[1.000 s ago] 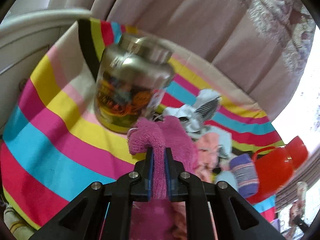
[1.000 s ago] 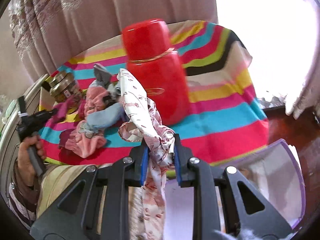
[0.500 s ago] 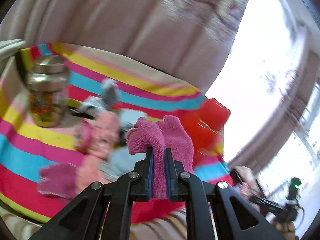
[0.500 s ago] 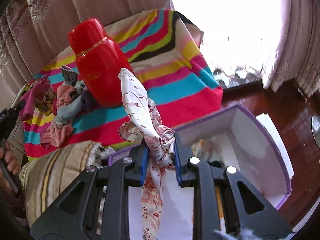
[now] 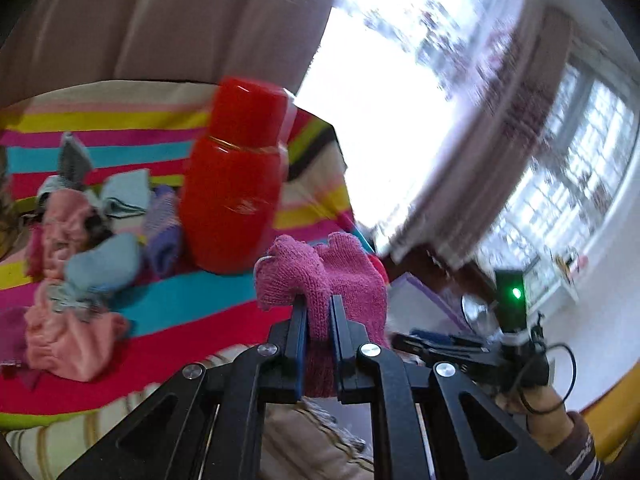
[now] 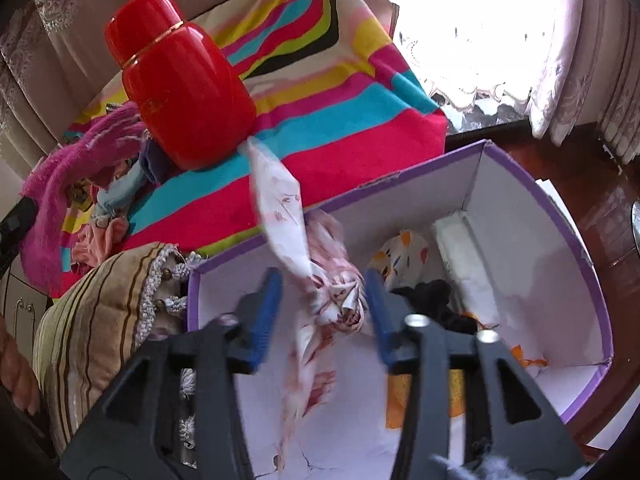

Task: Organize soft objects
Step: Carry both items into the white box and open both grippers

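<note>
My left gripper (image 5: 318,314) is shut on a magenta knitted glove (image 5: 326,276), held up in front of the striped cloth. The same glove (image 6: 60,184) shows at the left edge of the right wrist view. My right gripper (image 6: 322,292) hangs over the purple-rimmed white box (image 6: 560,220); its jaws are opening. A white cloth with a red print (image 6: 308,264) hangs loose between them, touching neither blue pad. Several cloths (image 6: 404,252) lie inside the box. A pile of pink and blue socks (image 5: 80,248) lies on the striped cloth.
A red flask (image 5: 232,184) stands on the striped tablecloth (image 5: 192,308) beside the pile, and the red flask (image 6: 184,80) sits just behind the box. A striped cushion (image 6: 104,316) lies left of the box. Curtains and a bright window lie behind.
The right jaws have spread and let go of the printed cloth over the box. The left gripper has swung right with the glove, away from the gold-lidded jar and past the flask.
</note>
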{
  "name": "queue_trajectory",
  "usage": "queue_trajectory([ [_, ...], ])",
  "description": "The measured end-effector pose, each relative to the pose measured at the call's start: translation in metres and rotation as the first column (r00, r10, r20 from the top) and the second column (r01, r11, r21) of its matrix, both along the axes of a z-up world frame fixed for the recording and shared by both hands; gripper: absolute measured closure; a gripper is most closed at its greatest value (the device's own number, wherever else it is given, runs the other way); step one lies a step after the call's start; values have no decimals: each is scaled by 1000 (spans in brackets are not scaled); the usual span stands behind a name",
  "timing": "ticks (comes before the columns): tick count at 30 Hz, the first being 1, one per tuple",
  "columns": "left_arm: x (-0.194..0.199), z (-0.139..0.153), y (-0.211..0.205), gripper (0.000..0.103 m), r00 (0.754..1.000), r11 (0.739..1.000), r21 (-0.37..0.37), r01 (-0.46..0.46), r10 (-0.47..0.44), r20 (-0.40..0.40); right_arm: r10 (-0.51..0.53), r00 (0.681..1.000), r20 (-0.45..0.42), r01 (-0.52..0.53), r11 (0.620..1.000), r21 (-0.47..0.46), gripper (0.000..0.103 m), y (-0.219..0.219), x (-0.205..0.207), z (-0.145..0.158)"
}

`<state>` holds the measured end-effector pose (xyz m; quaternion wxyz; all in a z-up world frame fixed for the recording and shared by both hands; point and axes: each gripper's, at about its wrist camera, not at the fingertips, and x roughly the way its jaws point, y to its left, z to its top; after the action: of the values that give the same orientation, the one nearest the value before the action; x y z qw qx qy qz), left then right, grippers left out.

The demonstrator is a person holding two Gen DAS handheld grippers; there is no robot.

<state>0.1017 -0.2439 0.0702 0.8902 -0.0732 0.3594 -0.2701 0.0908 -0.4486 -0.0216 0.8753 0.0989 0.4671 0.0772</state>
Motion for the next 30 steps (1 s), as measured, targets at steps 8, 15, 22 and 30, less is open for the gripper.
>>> queue_trajectory([
  [8, -4, -14, -42, 92, 993, 991, 81, 111, -107, -54, -50, 999, 16, 50, 999, 21, 40, -20, -5, 4],
  [15, -3, -30, -61, 81, 980, 976, 135, 170, -154, -123, -51, 999, 10, 51, 998, 35, 39, -24, -5, 2],
  [22, 5, -39, -50, 49, 979, 985, 123, 122, -99, -178, -43, 999, 4, 43, 998, 35, 39, -20, -4, 0],
  [30, 12, -44, -45, 49, 975, 991, 88, 103, -83, -206, 9, 1000, -29, -9, 1000, 17, 39, -4, -1, -8],
])
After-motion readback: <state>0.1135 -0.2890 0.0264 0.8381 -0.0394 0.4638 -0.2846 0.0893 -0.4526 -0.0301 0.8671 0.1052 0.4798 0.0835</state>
